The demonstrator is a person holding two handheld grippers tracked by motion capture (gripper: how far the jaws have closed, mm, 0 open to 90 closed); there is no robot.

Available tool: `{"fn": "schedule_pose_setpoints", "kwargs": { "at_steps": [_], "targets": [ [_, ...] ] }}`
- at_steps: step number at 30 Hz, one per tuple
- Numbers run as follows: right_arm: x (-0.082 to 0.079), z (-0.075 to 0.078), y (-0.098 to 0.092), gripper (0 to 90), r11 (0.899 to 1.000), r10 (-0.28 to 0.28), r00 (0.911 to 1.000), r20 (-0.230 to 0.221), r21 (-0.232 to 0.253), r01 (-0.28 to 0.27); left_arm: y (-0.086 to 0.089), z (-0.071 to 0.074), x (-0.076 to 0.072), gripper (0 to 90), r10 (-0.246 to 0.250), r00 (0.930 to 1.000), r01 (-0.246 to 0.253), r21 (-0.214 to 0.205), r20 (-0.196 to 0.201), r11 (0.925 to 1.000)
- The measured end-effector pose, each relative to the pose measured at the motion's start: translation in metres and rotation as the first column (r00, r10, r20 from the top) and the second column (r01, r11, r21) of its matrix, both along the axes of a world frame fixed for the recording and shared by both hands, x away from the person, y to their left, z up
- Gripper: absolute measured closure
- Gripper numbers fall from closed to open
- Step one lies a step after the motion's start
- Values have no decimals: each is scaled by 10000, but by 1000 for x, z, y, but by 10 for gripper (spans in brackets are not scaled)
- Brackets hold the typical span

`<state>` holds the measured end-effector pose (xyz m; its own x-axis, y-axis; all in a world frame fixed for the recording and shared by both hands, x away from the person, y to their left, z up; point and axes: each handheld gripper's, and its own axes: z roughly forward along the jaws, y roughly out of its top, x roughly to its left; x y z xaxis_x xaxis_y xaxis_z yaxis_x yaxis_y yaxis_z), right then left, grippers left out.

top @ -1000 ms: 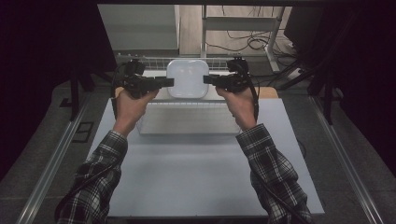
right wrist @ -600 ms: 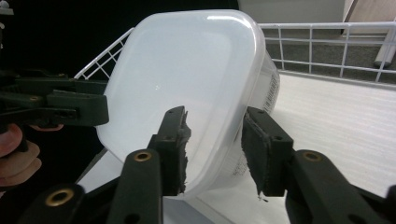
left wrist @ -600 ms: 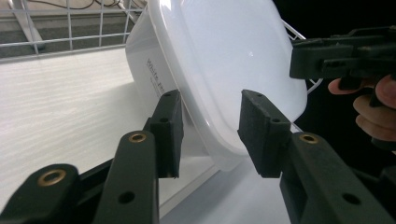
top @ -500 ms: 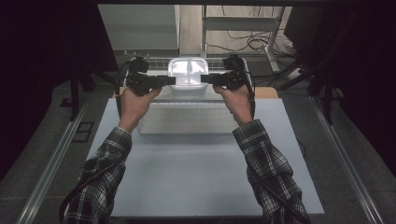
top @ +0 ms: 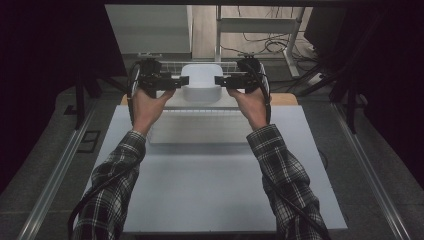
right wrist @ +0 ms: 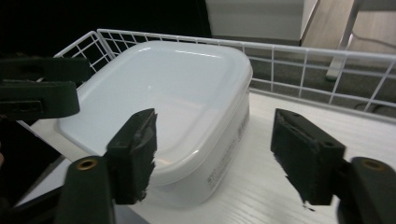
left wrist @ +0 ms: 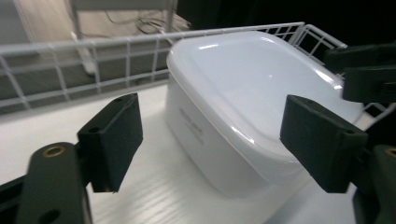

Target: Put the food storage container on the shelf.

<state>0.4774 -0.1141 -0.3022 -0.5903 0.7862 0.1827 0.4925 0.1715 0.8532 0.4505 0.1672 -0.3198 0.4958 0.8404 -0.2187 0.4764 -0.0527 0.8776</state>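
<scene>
The left gripper (top: 176, 81) has just been opening, and its jaws now stand spread with the near corner of the white lidded box (left wrist: 243, 112) between them but no pad pressing on it; in the left gripper view one pad sits clear of the box wall and the other hangs beside the lid's rim. The right gripper (top: 220, 81) has also just been opening, its jaws apart on either side of the opposite corner of the box (right wrist: 177, 112), touching nothing. The box (top: 200, 82) stands on the white shelf (left wrist: 154, 196) at the far edge of the table (top: 210, 190), inside the low wire rail (right wrist: 289, 60) that runs behind and around it. From here the likeliest trouble is a pad catching under the lid's overhanging lip as either hand draws away, which could drag the box sideways or pop a corner of the lid up. A hand pulled back at a slant could also knock the box into the rail, or slide it toward the open front edge of the shelf, where it might tip off onto the table below
</scene>
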Motion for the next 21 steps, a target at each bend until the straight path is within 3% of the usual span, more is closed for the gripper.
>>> {"fn": "schedule_pose_setpoints", "kwargs": {
  "at_steps": [2,5,6,7,8,12,15,21],
  "targets": [
    [-4,0,0,169,9998,180,9988,456,-6,-180,0,3,-4,165,-444,9990,445,-276,50,9986],
    [-7,-1,1,110,9986,522,9978,405,-117,-517,0,4,-7,127,-799,9967,802,-273,109,9964],
    [-12,-3,2,59,9967,670,9958,620,-507,-639,-2,4,-11,98,-1109,9938,1109,-106,60,9938],
    [-12,-3,2,59,9967,670,9958,620,-507,-639,-2,4,-11,81,-1109,9938,1109,-106,60,9938],
    [-18,-5,4,29,9936,839,9932,811,-820,-772,-2,4,-13,81,-1264,9920,1263,65,60,9920],
    [-25,-10,6,5,9884,1020,9912,842,-1212,-914,-3,-2,-19,59,-1665,9859,1669,283,-169,9856],
    [-27,-12,5,4,9866,1188,9896,807,-1222,-1085,-4,-5,-21,52,-1830,9828,1836,227,-250,9827],
    [-32,-16,3,4,9864,1333,9870,902,-1090,-1232,-5,-13,-33,51,-2270,9734,2285,563,-321,9719]
  ]
}}
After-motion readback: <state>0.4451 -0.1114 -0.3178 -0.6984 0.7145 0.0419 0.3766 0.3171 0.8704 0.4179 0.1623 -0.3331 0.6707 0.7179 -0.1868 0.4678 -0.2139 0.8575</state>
